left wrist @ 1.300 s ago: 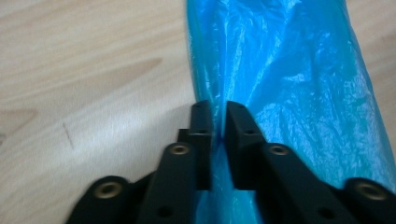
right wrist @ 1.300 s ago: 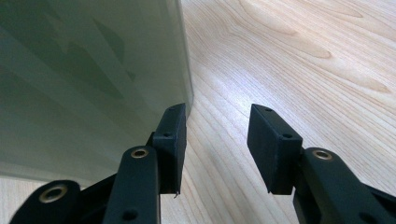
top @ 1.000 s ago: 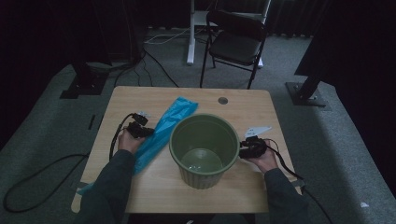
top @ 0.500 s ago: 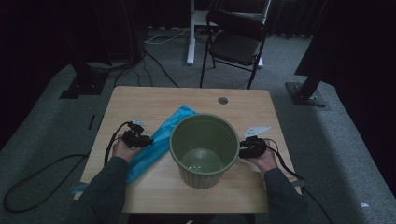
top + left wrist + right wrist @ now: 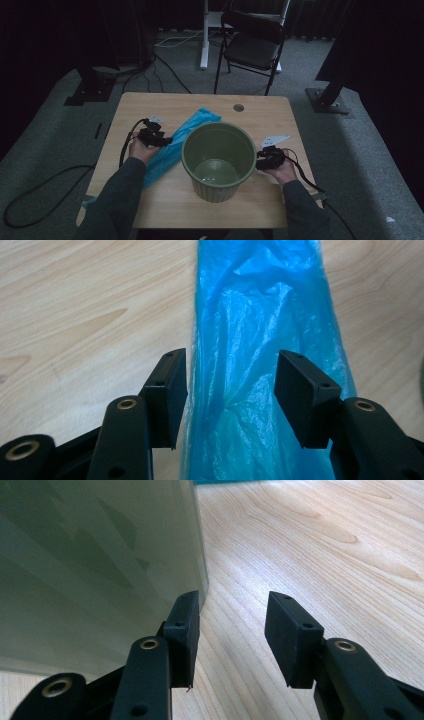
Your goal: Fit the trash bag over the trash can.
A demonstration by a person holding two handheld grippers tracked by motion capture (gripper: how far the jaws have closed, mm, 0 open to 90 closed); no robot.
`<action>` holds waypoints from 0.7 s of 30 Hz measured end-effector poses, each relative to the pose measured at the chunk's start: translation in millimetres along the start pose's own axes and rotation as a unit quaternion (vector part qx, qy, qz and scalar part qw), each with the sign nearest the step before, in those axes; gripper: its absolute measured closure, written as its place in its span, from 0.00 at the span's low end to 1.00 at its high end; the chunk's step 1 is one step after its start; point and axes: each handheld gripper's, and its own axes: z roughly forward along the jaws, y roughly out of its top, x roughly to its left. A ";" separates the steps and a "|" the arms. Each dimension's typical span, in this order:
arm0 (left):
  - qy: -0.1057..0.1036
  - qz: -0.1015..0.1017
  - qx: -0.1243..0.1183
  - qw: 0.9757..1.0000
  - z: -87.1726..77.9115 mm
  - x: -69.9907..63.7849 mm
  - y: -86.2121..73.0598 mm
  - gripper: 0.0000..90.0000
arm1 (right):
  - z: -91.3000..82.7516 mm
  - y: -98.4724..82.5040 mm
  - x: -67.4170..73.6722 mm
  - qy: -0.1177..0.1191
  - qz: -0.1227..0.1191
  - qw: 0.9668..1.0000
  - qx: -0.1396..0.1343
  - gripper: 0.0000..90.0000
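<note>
Quickly counted: one green bin (image 5: 219, 161), one blue plastic bag (image 5: 176, 145), one wooden table (image 5: 200, 105), two grippers, one folding chair (image 5: 252, 47) far behind the table on grey carpet.

Green bin upright at table centre, slightly near, mouth up, empty inside. Blue plastic bag flat on the table, just left of the bin, running diagonally from far right beside the bin rim to the near left edge, partly under the person's left sleeve (image 5: 117, 200).

Left gripper (image 5: 156, 138) over the bag's left side; jaws just been opening, now spread wide with the bag lying between and below them, pads not pressing on it. Right gripper (image 5: 264, 160) at the bin's right wall, jaws wide apart, clamping nothing.

No brand, label or readable writing anywhere. Small round hole (image 5: 238, 107) in the table top near the far edge.

View differences: high view gives whole layout, chair, floor cables, both forearms. Left gripper view gives crinkled blue bag (image 5: 260, 340) close up, running away between the two black pads (image 5: 172, 390), bare wood either side. Right gripper view gives bin wall (image 5: 95, 565) against the left pad (image 5: 187, 630), touching or just beside, cannot tell; bare table (image 5: 310, 545) between and beyond the pads.
</note>
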 end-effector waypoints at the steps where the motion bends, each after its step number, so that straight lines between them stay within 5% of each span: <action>1: 0.002 0.000 0.001 1.000 1.9 -0.6 1.3 0.52 | -0.1 0.1 -0.1 0.000 0.000 1.000 0.000 0.63; 6: -0.001 0.002 0.003 1.000 1.8 -5.6 2.8 0.51 | -1.2 -0.1 -0.1 0.000 0.000 1.000 -0.002 0.63; 15: -0.012 0.007 -0.028 1.000 -29.7 -10.6 11.5 0.52 | 0.9 0.2 0.1 0.002 0.000 1.000 0.000 0.63; 21: -0.016 -0.003 -0.048 0.999 -22.6 -13.8 29.8 0.52 | 0.8 0.2 -0.3 0.002 0.000 1.000 0.000 0.63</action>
